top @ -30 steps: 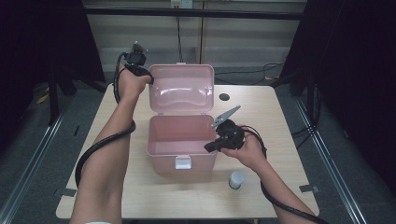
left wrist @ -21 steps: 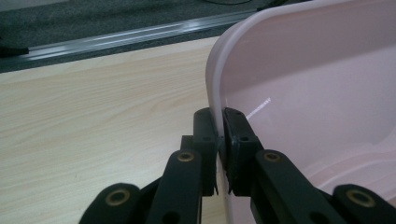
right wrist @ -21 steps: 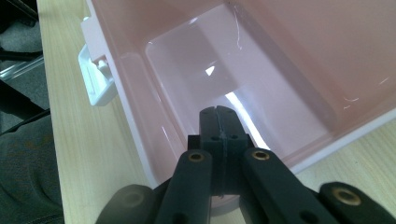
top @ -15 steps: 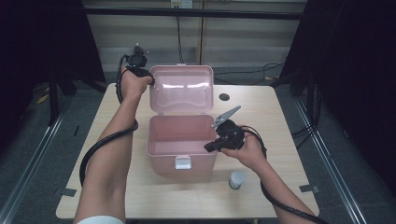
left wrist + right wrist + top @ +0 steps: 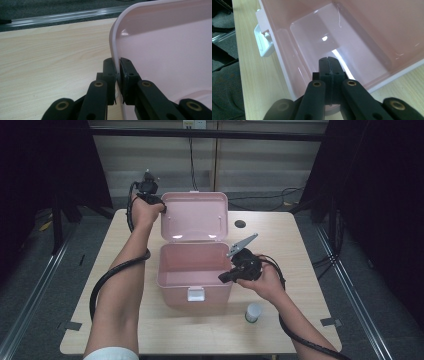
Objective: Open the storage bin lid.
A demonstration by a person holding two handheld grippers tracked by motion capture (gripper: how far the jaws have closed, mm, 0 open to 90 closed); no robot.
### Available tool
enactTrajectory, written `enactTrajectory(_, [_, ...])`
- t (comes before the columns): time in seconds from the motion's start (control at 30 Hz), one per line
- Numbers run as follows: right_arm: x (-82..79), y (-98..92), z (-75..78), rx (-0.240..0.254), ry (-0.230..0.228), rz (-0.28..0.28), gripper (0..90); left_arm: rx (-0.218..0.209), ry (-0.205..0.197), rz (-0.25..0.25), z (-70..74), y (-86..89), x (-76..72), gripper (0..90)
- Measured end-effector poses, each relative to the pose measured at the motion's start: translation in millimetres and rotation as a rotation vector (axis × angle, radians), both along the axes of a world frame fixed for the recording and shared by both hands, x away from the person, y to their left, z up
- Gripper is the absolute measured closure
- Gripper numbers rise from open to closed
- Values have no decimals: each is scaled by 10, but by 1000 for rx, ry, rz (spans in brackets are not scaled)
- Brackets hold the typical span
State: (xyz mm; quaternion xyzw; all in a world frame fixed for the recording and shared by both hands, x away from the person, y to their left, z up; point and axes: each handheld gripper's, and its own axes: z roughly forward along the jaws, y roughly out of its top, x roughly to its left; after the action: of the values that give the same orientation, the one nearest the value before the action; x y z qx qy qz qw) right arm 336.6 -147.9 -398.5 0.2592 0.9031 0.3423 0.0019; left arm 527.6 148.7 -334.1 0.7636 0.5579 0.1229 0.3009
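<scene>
One pink box (image 5: 194,270) — lid (image 5: 194,215) raised, one white bottle (image 5: 253,312), two hand-held grippers

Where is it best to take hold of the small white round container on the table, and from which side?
Grip the small white round container across its round side wall, coming down from above. It stands upright and free on the wooden table, in front of the pink plastic box.

pink box (image 5: 194,275): 1 | small white jar (image 5: 253,312): 1 | tongs (image 5: 161,209): 2
</scene>
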Motion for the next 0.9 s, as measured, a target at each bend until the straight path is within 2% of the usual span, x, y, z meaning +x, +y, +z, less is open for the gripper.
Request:
enactTrajectory(0.2, [-8, 0, 1, -2, 3, -4, 900, -5, 3, 11, -75, 7, 24, 833])
enactTrajectory(0.57, [-16, -2, 2, -2, 4, -11, 900, 13, 5, 18, -195, 4, 59, 828])
enactTrajectory(0.9, [-18, 1, 4, -4, 4, -15, 900, 2, 19, 28, -291, 15, 83, 824])
